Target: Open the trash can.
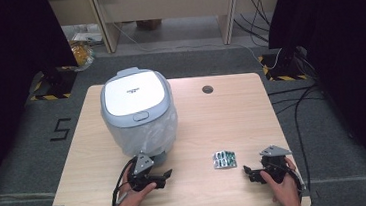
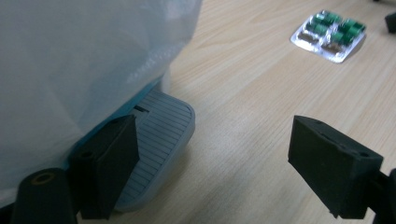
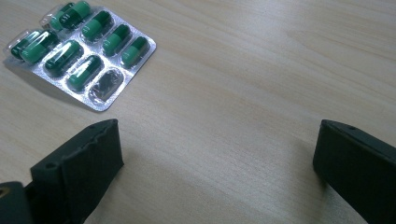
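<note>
Left tool (image 1: pixel 163 177) — jaws spread, empty, low at the pedal (image 2: pixel 161 135) of the lidded bin (image 1: pixel 136 109), at 7 o'clock on the surface (image 1: pixel 232 113). Bin lined with a clear bag (image 2: pixel 79 60); contents hidden. Blister pack (image 1: pixel 224 159) of green capsules — 5 o'clock, lying flat. Right tool (image 1: pixel 250 172) — jaws wide, empty, just right of the pack.

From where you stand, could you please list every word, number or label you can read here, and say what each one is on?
"5": a dark numeral on the grey floor left of the table.
A small dark mark on the white lid of the pedal bin: too small to read.
The blister pack of green capsules: no print legible on the foil.
</note>
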Motion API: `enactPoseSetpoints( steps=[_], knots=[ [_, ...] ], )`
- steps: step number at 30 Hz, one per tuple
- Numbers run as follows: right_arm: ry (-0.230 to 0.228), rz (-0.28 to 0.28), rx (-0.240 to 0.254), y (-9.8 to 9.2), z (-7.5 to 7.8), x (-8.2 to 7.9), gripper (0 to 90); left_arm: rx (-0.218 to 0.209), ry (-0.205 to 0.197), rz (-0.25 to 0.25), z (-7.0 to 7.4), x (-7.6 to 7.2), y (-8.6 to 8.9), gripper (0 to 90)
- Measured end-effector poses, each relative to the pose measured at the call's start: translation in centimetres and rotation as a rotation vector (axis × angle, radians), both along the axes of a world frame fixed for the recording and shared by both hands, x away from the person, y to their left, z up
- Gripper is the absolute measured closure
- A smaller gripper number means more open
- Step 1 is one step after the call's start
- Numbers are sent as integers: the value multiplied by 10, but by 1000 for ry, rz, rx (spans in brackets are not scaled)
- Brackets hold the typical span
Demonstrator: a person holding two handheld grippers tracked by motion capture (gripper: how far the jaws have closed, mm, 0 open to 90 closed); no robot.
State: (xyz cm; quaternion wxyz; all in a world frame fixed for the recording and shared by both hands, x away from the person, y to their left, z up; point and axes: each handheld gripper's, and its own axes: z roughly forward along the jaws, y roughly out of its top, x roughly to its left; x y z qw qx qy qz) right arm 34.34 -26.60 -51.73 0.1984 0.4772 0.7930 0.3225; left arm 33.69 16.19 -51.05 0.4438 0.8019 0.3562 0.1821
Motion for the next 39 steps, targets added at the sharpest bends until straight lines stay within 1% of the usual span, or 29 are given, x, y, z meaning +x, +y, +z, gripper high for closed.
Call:
enactPoseSetpoints(
  steps=[1,2,3,4,6,9,12,13,15,17,20,22,23,25,26,30,31,35,39],
  knots=[
    [0,0,0,0,0,0,17,20,-25,-2,-3,-1,-1,156],
    [0,0,0,0,0,0,17,30,-34,-1,-4,-1,-2,158],
    [0,0,0,0,0,0,17,45,-39,-2,-4,-2,-3,159],
    [0,0,0,0,0,0,17,45,-39,-2,-4,-2,-3,160],
    [1,0,0,0,0,0,17,69,-50,-7,-5,-2,-4,160],
    [0,0,0,0,0,0,17,81,-74,-7,-8,-3,-5,160],
    [0,0,0,0,0,0,17,120,-93,-11,-9,-4,-8,162],
    [1,0,0,0,0,0,16,125,-94,-13,-10,-5,-9,161],
    [1,0,0,0,0,0,16,121,-94,-13,-10,-4,-8,161],
    [1,0,0,0,0,0,16,109,-79,-20,-9,-3,-6,164],
    [1,0,0,0,0,0,16,111,-71,-23,-10,-3,-7,164],
    [1,1,0,0,0,0,16,128,-72,-25,-10,-3,-8,164],
    [1,0,0,0,0,0,15,152,-69,-32,-10,-2,-9,164],
    [1,0,0,0,0,0,16,152,-69,-31,-11,-2,-9,165],
    [1,1,0,0,0,0,16,159,-64,-34,-11,-2,-9,165],
    [0,0,-2,0,0,0,15,164,-52,-37,-11,-1,-10,165],
    [1,0,-2,0,0,0,14,175,-42,-43,-11,0,-10,165],
    [1,1,-2,0,0,0,14,179,-29,-45,-11,1,-10,164],
    [1,4,-3,0,0,-1,14,178,-28,-47,-12,1,-10,164]
  ],
)
